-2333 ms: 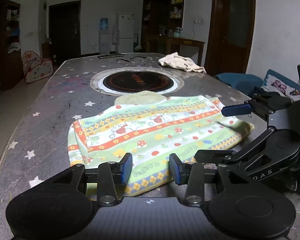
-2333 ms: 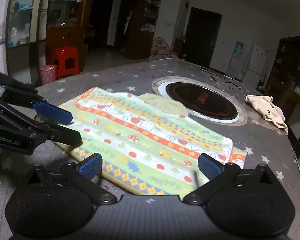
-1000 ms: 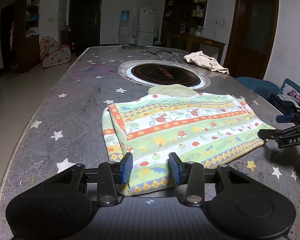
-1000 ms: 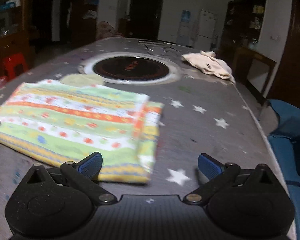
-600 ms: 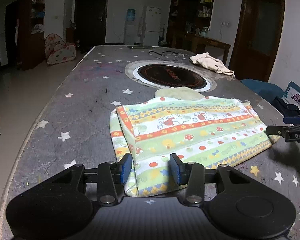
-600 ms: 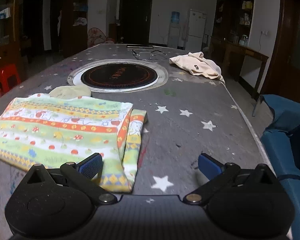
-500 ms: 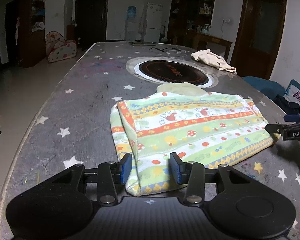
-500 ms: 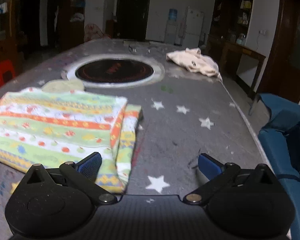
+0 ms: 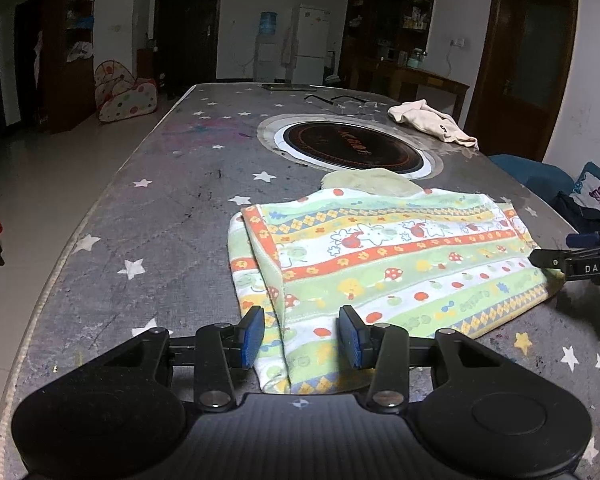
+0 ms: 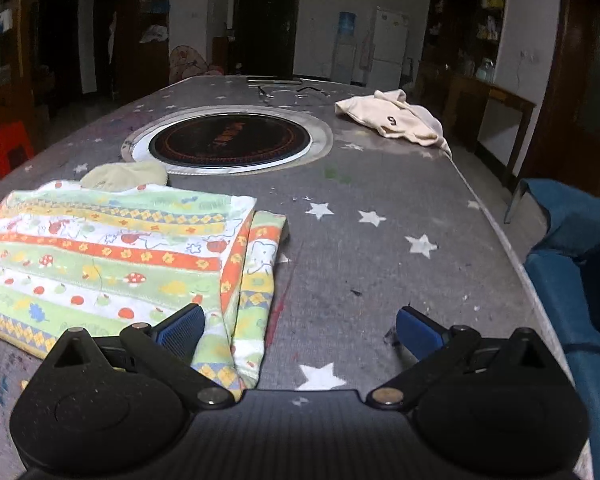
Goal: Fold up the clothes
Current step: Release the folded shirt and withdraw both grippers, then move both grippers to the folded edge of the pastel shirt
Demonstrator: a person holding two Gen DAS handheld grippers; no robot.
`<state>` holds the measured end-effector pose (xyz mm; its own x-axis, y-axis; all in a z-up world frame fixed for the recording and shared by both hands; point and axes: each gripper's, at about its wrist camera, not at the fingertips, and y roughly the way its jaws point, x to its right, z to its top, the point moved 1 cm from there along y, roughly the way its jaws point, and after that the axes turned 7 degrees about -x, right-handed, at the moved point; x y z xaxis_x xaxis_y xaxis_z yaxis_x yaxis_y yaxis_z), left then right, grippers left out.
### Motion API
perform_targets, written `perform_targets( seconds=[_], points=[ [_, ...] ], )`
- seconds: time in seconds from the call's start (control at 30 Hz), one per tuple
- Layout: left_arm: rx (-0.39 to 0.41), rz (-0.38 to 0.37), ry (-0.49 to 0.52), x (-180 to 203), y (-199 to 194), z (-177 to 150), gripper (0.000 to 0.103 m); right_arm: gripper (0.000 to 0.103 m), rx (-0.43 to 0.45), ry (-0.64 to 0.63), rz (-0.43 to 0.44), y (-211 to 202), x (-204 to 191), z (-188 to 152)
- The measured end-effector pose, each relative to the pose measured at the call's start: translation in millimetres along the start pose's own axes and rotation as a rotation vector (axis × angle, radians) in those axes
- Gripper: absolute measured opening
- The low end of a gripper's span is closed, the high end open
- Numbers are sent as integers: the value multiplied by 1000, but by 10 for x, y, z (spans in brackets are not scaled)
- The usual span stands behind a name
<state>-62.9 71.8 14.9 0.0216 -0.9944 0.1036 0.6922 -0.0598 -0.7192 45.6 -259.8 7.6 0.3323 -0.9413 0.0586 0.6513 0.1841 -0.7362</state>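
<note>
A folded striped garment (image 9: 380,256) in green, orange and yellow with cartoon prints lies flat on the grey star-patterned table (image 9: 172,216). My left gripper (image 9: 300,338) is open at its near left corner, and the corner's folded layers lie between the two blue pads (image 9: 252,336). The right wrist view shows the same garment (image 10: 120,256) from its right end. My right gripper (image 10: 300,332) is wide open there, its left pad (image 10: 182,330) over the garment's near right edge and its right pad over bare table. From the left wrist view, the right gripper (image 9: 560,250) sits at the garment's right end.
A pale green cloth piece (image 9: 368,180) peeks out behind the garment. Beyond it is a round inset hob (image 9: 352,148), then a cream garment (image 10: 396,118) and glasses (image 10: 288,94) at the far end. A blue chair (image 10: 572,248) stands by the table's right edge.
The left gripper has crept forward until the garment's left corner lies between its pads. The right gripper swung from the near side to the garment's right end and closed in on it.
</note>
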Motion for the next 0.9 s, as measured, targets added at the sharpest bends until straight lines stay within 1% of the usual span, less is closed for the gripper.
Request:
perform_targets(
  seconds=[0.13,0.2,0.33,0.43,0.47,0.53,0.6,0.63,0.67,0.7,0.73,0.8,0.9],
  points=[
    [-2,8,-24,-41,16,58,47,103,10,28,42,-20,19,65],
    [-3,11,-36,-61,27,88,50,102,13,38,69,-15,13,105],
    [-16,17,-63,-107,118,160,53,95,5,46,112,70,-35,151],
    [-23,0,-95,-153,173,197,53,91,-10,66,151,139,-49,177],
    [-23,-4,-100,-160,184,209,51,90,-12,71,160,158,-51,183],
    [-23,-14,-112,-178,204,226,51,84,-13,75,176,190,-54,192],
    [-23,-25,-125,-197,216,237,47,81,-10,79,187,212,-53,201],
    [-24,-31,-131,-205,220,242,44,77,-7,82,190,218,-53,206],
    [-24,-37,-137,-214,224,246,34,75,-3,86,193,221,-51,212],
    [-24,-42,-143,-223,229,251,27,70,0,90,199,223,-50,217],
    [-24,-47,-148,-229,232,255,25,64,4,96,210,225,-49,219],
    [-22,-51,-152,-225,234,254,24,57,9,102,231,227,-52,223],
    [-19,-55,-158,-222,236,253,26,57,17,98,242,233,-74,221]
  ],
)
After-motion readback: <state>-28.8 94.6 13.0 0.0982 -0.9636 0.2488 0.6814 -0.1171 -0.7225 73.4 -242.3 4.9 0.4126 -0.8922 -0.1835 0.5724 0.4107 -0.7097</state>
